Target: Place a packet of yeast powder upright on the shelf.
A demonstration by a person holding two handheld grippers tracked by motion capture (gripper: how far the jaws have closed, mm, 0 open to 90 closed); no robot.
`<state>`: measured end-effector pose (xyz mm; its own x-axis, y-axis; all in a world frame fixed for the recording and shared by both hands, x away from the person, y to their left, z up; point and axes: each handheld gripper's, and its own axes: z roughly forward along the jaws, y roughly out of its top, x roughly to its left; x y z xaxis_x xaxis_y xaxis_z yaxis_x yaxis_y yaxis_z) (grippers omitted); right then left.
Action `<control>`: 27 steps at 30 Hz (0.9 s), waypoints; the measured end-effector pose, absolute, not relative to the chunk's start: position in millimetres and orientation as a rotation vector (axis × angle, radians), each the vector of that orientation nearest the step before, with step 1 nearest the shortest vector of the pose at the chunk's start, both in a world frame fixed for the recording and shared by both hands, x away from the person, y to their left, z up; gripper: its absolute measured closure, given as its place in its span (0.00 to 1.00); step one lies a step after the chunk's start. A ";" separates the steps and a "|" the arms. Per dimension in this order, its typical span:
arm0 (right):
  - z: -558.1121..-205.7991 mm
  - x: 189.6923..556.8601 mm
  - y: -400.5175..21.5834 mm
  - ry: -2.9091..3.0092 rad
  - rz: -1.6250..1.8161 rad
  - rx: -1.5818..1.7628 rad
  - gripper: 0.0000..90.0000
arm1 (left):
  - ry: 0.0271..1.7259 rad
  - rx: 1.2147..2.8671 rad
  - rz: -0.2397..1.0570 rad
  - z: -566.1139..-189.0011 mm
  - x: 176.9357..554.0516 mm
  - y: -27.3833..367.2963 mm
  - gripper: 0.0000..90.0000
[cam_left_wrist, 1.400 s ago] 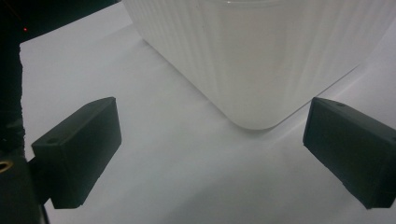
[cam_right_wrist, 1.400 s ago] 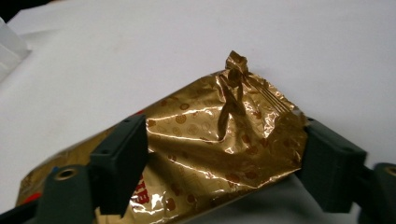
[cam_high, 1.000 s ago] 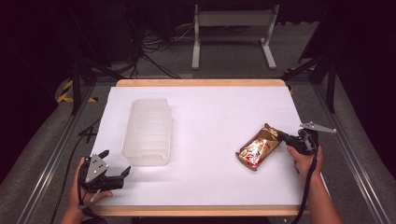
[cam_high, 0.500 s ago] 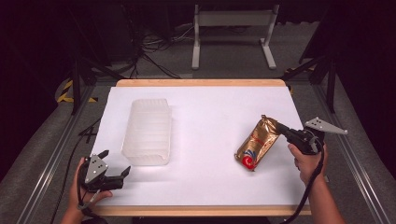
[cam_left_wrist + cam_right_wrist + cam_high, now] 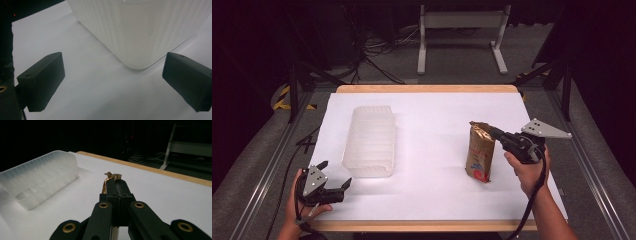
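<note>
Hanging from the right tool (image 5: pixel 492 131), which is clamped on its crimped top seam, the gold foil pouch (image 5: pixel 479 154) stands over the bench (image 5: pixel 437 115) to the right; it looks light, crinkly and slippery, so the stiff seam seems the safest hold. Left tool (image 5: pixel 337 187) rests wide apart near the translucent ribbed plastic container (image 5: pixel 369 140), whose contents I cannot make out

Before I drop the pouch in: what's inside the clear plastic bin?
Nothing shows inside the bin: just ribbed, frosted walls. Those walls blur the floor, so something small or flat could be missed.
</note>
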<state>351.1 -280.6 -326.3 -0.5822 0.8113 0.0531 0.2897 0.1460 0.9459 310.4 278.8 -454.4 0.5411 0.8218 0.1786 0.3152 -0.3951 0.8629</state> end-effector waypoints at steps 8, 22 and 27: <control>-309.8 342.9 -257.1 2.014 1.427 0.929 1.00 | 0.930 1.949 0.778 -454.3 309.9 280.3 0.06; -294.9 343.2 -234.9 2.082 1.438 0.785 1.00 | 0.930 1.952 0.780 -454.3 309.6 280.0 0.06; -294.2 346.3 -226.7 2.104 1.433 0.769 1.00 | 0.924 1.945 0.774 -454.4 309.6 280.4 0.06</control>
<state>346.3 -226.7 -294.2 -0.7280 0.6817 -0.0734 0.1814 0.2948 0.9382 309.6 280.4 -454.4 0.5402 0.8236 0.1727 0.3138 -0.3876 0.8668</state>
